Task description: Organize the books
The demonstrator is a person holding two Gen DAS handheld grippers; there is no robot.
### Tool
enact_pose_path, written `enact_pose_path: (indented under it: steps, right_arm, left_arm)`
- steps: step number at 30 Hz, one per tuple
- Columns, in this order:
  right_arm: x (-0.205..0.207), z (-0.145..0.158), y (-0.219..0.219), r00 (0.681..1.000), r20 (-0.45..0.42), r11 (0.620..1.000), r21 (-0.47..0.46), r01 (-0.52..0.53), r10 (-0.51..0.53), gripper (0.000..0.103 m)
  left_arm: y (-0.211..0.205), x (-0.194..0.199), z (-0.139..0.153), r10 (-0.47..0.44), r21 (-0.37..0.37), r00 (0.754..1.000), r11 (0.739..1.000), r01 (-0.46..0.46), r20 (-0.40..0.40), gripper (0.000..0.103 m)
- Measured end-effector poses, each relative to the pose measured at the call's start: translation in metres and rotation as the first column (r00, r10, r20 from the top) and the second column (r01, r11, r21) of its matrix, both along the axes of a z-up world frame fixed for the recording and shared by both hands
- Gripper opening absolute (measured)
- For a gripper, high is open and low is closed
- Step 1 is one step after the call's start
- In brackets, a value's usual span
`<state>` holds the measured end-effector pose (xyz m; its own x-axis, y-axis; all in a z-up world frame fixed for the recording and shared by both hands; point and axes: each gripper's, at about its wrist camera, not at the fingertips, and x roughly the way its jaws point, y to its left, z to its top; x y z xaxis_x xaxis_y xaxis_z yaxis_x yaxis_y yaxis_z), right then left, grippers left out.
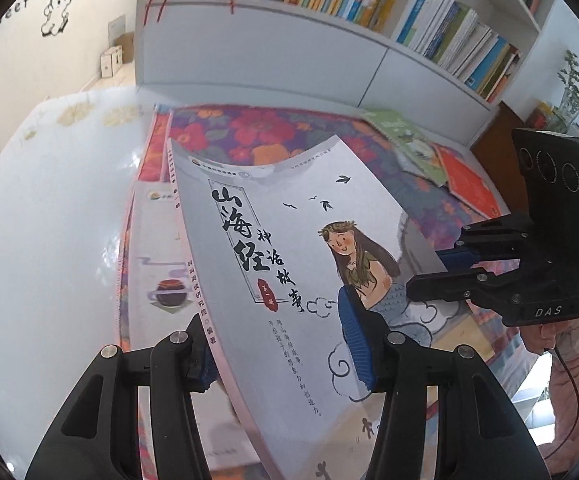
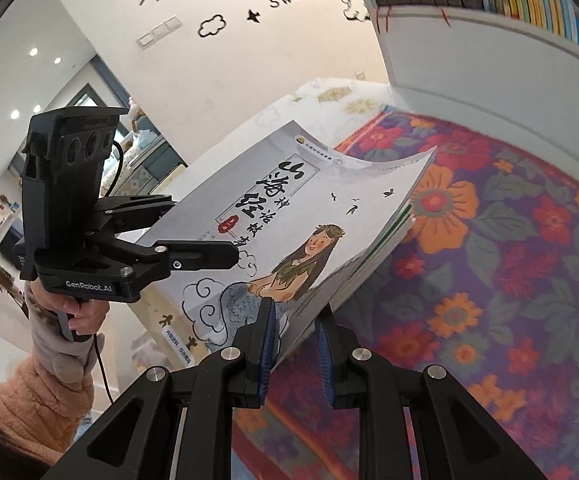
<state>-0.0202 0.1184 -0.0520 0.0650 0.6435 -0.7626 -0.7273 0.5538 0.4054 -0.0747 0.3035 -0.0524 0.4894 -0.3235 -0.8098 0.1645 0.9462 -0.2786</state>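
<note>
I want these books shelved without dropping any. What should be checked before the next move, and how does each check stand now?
1. Left claw grips the grey book stack at the spine side: ok, pads press both faces.
2. Right claw grips the stack's opposite edge: ok, shut on it.
3. Stack lifted off the floral cloth: ok, it hangs tilted above it.
4. Top cover flat: not ok, its far corner curls up.
5. Lower books held as firmly as the top one: cannot tell, their edges fan slightly.
6. Free slot on the bookshelf: cannot tell, the visible rows look packed.
</note>
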Motion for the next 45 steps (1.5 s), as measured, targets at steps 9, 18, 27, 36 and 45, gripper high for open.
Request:
enact_pose_path:
  steps: [9, 18, 27, 36, 45]
  right_arm:
    - [0.0, -0.034, 0.024, 0.994, -0.104, 0.999, -0.039, 0.022, -0.025, 0.019]
    - [0.002, -0.04, 0.028, 0.991, -0.131, 0.999, -0.038, 0.031, -0.035, 0.021]
    - [0.002, -0.044, 0.039, 0.988, -0.155, 0.999, -0.038, 0.02, -0.026, 0.022]
    - [0.007, -0.045, 0.031, 0.976, -0.208, 0.998, -0.031, 0.051, -0.056, 0.024]
    - [0.011, -0.038, -0.024, 0.977, -0.157, 0.989, -0.049, 0.14, -0.147, 0.055]
  left_arm:
    - [0.032, 0.005, -0.026, 0.065, 0.063, 0.994, 0.996, -0.06, -0.089, 0.051]
    - [0.044, -0.003, -0.024, 0.12, 0.143, 0.99, 0.984, -0.109, -0.072, 0.055]
    - [0.04, -0.001, -0.027, 0.137, 0.18, 0.988, 0.976, -0.122, -0.075, 0.056]
    - [0.043, -0.002, -0.022, 0.235, 0.247, 0.97, 0.945, -0.214, -0.056, 0.056]
    - [0.023, -0.003, 0.012, 0.281, 0.222, 0.96, 0.936, -0.274, -0.002, 0.057]
